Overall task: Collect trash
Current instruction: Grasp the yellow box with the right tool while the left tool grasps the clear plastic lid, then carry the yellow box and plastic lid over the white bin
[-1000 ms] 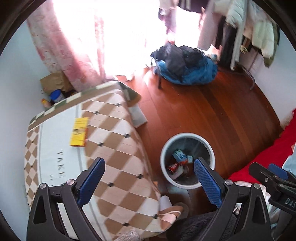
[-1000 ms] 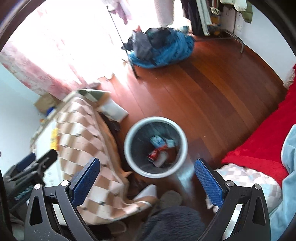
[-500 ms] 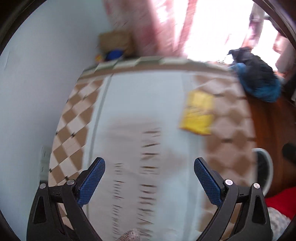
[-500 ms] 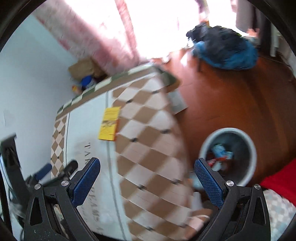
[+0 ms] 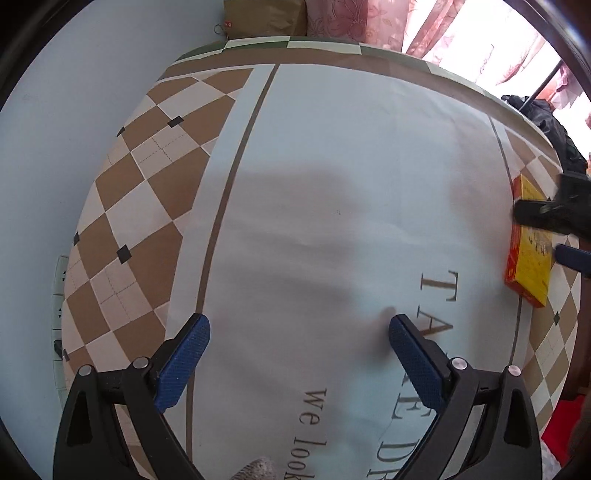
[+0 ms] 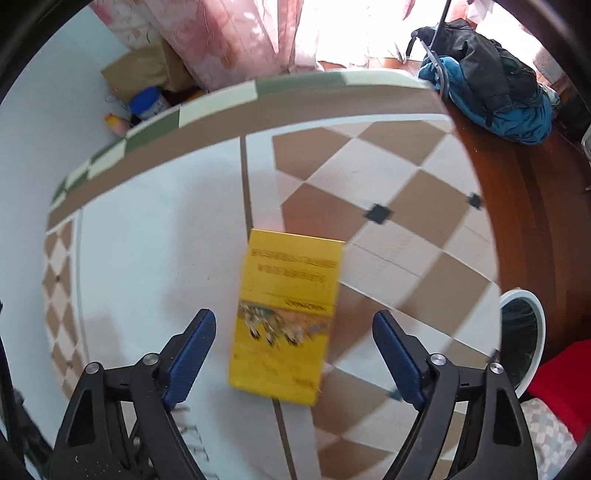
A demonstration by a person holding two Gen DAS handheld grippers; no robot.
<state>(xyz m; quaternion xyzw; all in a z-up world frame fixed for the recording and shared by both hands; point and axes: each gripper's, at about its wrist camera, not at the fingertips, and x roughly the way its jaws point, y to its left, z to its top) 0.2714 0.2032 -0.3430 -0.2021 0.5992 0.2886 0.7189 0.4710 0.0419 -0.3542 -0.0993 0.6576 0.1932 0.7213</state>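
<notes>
A flat yellow box (image 6: 286, 325) lies on the checkered tablecloth (image 6: 388, 229). My right gripper (image 6: 293, 354) is open and hovers just above it, with the box between its blue pads. The box also shows at the right edge of the left wrist view (image 5: 530, 254), with the right gripper (image 5: 554, 229) over it. My left gripper (image 5: 299, 354) is open and empty above the pale middle of the tablecloth (image 5: 332, 184). The white-rimmed trash bin (image 6: 524, 339) stands on the floor past the table's right edge.
A brown paper bag (image 6: 144, 70) and a blue-capped bottle (image 6: 147, 103) sit behind the table by the pink curtain (image 6: 236, 33). A blue and black pile of clothes (image 6: 495, 88) lies on the wooden floor. Red fabric (image 6: 561, 373) is at the right.
Both grippers swung from the trash bin to the table. The right one has come down over the yellow box. The left one moved left over the table's bare middle.
</notes>
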